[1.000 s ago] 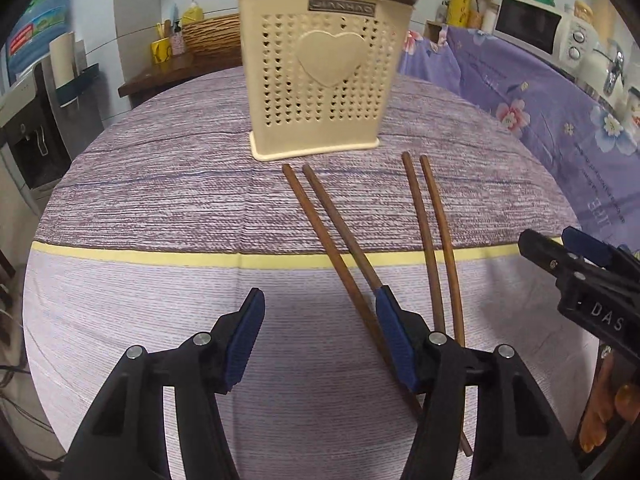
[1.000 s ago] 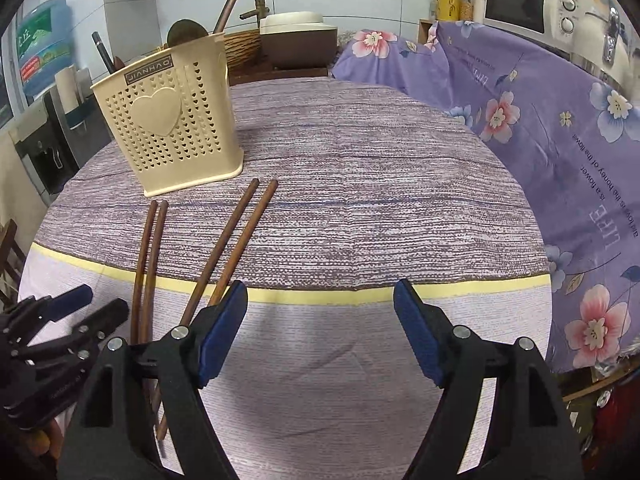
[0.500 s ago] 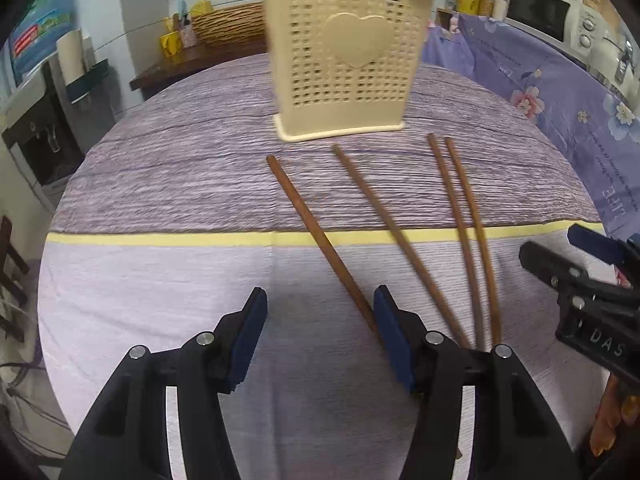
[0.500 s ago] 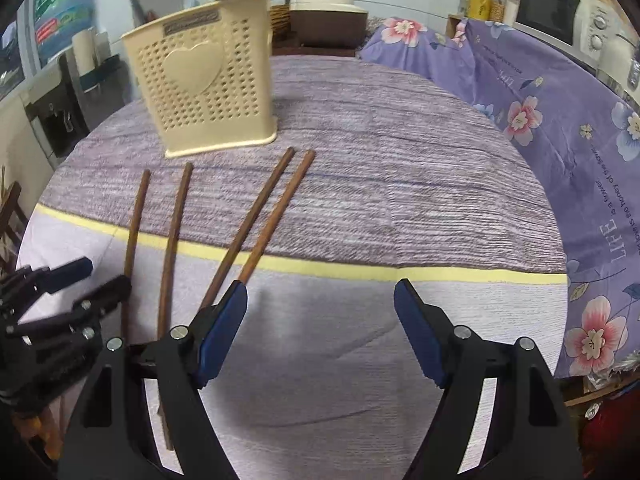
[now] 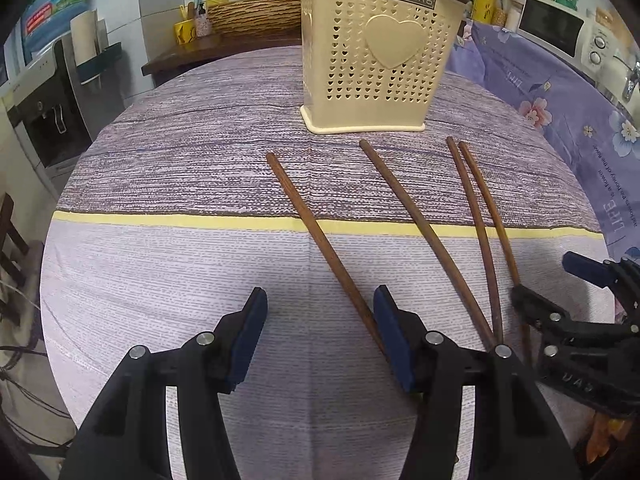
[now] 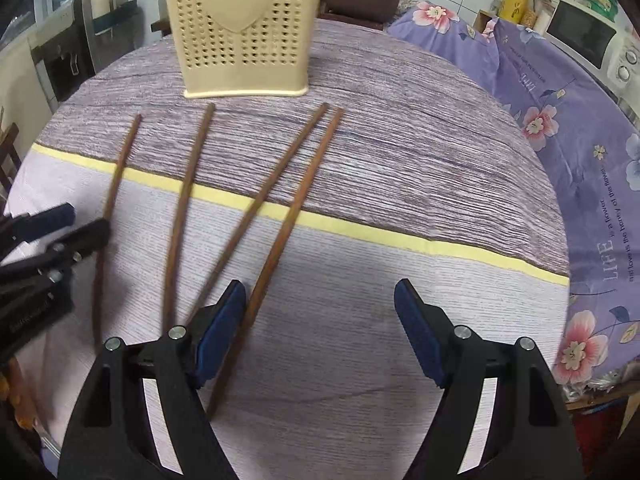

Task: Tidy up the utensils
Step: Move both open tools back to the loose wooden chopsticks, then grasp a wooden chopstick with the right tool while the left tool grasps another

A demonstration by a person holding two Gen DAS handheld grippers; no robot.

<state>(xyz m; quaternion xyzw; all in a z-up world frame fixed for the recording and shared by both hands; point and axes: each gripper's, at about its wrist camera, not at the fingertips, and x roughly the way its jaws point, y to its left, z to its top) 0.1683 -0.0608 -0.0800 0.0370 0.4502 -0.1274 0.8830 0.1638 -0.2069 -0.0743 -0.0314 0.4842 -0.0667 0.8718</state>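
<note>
Several brown wooden chopsticks (image 5: 320, 236) lie on the round table, pointing toward a cream perforated utensil holder (image 5: 376, 64) with a heart on its front. They also show in the right wrist view (image 6: 280, 184), in front of the holder (image 6: 240, 32). My left gripper (image 5: 320, 336) is open and empty, low over the table, its right finger beside the leftmost chopstick's near end. My right gripper (image 6: 320, 320) is open and empty, with the rightmost chopstick (image 6: 292, 220) running just inside its left finger. Each gripper shows at the edge of the other's view.
The table wears a purple striped cloth with a yellow band (image 5: 160, 218). A floral purple cloth (image 6: 560, 128) covers furniture to the right. A microwave (image 5: 560, 32) stands behind it. A wicker basket (image 5: 252, 14) and a water dispenser (image 5: 48, 112) stand at the back left.
The left pair of chopsticks has spread apart, the leftmost one shifted left. Both grippers have moved closer to the holder and stayed open.
</note>
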